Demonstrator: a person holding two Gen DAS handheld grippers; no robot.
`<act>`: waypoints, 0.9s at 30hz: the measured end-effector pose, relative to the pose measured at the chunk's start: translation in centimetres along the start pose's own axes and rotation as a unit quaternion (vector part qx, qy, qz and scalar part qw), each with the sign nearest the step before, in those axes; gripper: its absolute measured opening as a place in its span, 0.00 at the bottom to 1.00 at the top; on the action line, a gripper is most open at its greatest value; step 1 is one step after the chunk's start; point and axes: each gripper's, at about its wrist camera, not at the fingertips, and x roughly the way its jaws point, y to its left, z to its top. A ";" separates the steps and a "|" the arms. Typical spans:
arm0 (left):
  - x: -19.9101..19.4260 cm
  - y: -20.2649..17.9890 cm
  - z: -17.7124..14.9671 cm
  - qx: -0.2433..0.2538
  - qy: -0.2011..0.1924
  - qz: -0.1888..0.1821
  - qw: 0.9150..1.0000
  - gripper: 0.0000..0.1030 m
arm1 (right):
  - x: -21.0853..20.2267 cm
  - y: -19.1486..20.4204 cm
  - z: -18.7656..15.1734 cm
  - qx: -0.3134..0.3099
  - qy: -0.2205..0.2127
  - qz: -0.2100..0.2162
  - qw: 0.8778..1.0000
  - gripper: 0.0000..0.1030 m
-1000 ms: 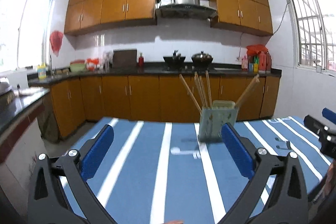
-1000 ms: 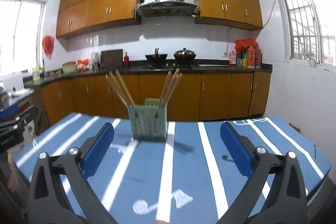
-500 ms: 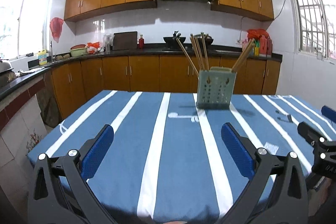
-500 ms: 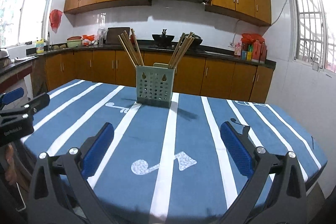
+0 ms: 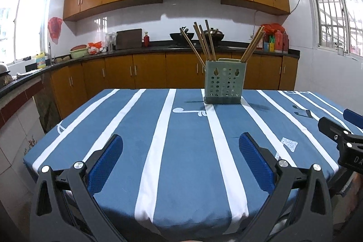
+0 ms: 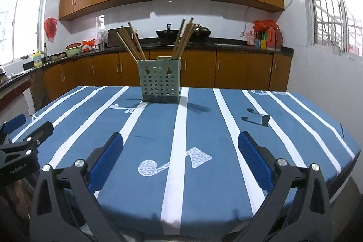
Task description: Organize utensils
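Note:
A pale green perforated utensil holder [image 5: 224, 83] stands upright at the far side of the blue striped table [image 5: 181, 142]. Several wooden chopsticks [image 5: 204, 42] lean out of it in two bunches. It also shows in the right wrist view [image 6: 161, 81] with the chopsticks [image 6: 131, 44]. My left gripper [image 5: 180, 146] is open and empty over the near table edge. My right gripper [image 6: 179, 146] is open and empty over the near edge too. Each gripper shows at the side of the other's view.
The tablecloth [image 6: 226, 128] has white stripes and music-note prints. Beyond the table are wooden kitchen cabinets [image 5: 147, 69], a dark counter with pots [image 5: 181, 36] and bottles [image 5: 276, 40]. Windows are on both side walls.
Both grippers have pulled back from the holder toward the near table edge, and more of the table now shows. Both stay open and empty.

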 end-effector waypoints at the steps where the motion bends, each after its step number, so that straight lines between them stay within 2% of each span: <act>1: 0.1 -0.1 0.0 -0.002 0.002 -0.001 1.000 0.98 | 0.0 -0.2 0.0 0.002 -0.001 -0.002 1.000 0.96; 3: 0.2 0.0 -0.2 -0.005 0.007 -0.002 1.000 0.98 | 0.0 -0.6 0.0 0.005 -0.006 -0.010 1.000 0.96; 14: 0.3 -0.4 -0.7 -0.008 0.021 -0.007 1.000 0.98 | 0.6 0.1 -1.0 -0.002 0.018 0.013 1.000 0.96; 27: 0.3 -0.5 -0.8 -0.006 0.023 -0.006 1.000 0.98 | 0.7 -0.3 -1.0 0.006 0.023 0.009 1.000 0.96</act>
